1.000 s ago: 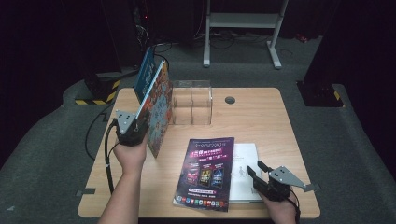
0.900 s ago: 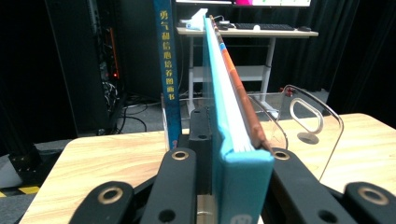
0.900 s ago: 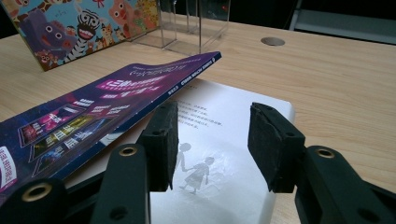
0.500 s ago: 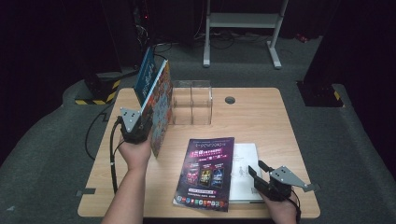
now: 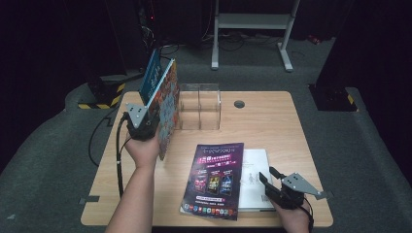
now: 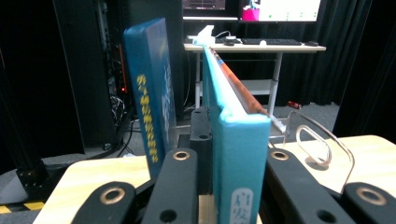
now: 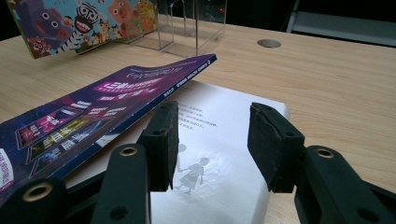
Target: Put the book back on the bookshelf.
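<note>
My left gripper is shut on a picture book with a teal spine and a cartoon cover. It holds the book upright on edge over the table's left side, just left of a clear acrylic book stand. A second blue book stands behind it, to the left in the left gripper view. My right gripper rests at the front right, open, its jaws above a white book that lies flat. A purple magazine overlaps that book's left edge.
The wooden table has a round cable hole behind the stand. Dark floor and a metal desk frame lie beyond the far edge. A cable trails from the left gripper along the forearm.
My left hand has carried the picture book a little to the right and upward, closer to the acrylic stand. The right gripper has stayed where it was.
</note>
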{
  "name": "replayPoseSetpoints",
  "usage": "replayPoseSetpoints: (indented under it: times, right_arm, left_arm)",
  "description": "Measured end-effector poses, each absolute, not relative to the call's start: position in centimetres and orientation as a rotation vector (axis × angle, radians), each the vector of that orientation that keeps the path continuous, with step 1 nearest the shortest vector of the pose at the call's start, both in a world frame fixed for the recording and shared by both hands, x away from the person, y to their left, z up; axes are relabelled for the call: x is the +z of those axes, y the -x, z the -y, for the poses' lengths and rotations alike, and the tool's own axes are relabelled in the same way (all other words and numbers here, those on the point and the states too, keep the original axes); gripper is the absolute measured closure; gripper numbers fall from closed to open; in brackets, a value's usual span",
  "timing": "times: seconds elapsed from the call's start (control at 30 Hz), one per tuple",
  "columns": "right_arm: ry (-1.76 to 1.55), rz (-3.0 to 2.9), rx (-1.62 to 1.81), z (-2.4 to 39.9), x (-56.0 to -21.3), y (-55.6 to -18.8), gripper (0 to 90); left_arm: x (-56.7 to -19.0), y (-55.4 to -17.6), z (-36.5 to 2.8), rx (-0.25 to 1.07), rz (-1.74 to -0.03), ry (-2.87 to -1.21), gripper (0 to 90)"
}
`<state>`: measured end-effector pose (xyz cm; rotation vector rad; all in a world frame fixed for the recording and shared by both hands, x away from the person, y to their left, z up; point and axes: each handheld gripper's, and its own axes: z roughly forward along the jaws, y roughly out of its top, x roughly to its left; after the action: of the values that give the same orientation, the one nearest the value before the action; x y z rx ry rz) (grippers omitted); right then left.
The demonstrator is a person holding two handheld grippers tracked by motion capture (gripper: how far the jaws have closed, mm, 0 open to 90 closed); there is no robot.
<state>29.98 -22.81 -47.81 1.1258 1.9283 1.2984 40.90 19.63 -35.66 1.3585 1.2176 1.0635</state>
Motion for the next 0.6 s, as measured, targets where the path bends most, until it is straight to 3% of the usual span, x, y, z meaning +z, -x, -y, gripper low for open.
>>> replayPoseSetpoints:
  times: [0.6]
  right_arm:
    - [-1.120, -1.922, 1.301, 23.0, -47.7, -29.9, 53.8]
  left_arm:
    - [-35.7, -43.1, -18.8, 1.104, -1.196, -1.303, 81.2]
